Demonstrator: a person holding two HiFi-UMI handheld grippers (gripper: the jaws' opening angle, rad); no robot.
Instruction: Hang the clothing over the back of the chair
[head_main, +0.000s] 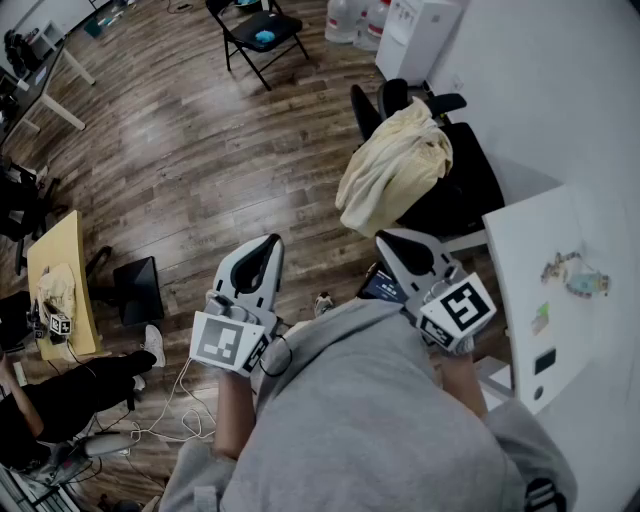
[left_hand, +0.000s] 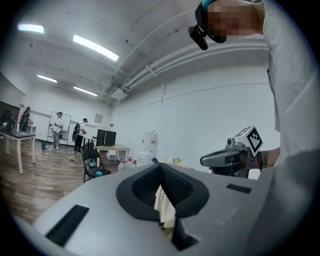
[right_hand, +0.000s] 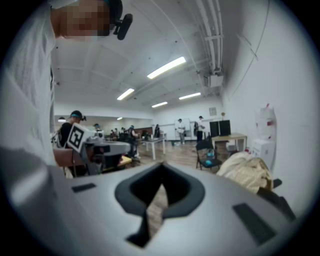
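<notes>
Two tools are held up in front of the person, and both are empty. The left tool (head_main: 272, 241) is shut tight, its jaws pressed tip to tip with nothing between them. The right tool (head_main: 382, 238) looks the same: jaws together, holding nothing. Both point toward the chair (head_main: 470, 180) but are well apart from it.

The clothing (head_main: 392, 165) is a soft, pale yellow thing. It lies over the top of the black chair, near the white wall, and hangs down the side that faces the tools in a bunched heap. I think the job is done, or very close to done, because the clothing is on the chair and no tool has hold of it. I cannot tell if it sits only on the back or partly on the seat, so it may need a small tug.

Not many things here can hold stuff. Some big bottles (head_main: 345, 18) stand on the floor (head_main: 180, 150) beside a white box (head_main: 415, 35) at the far end. They are too small to tell what is in them. A folding chair (head_main: 287, 28) has a small blue thing (head_main: 265, 38) on its seat. The white surface (head_main: 530, 260) at the right has a few small bits lying loose on it, not in any box or bowl.
</notes>
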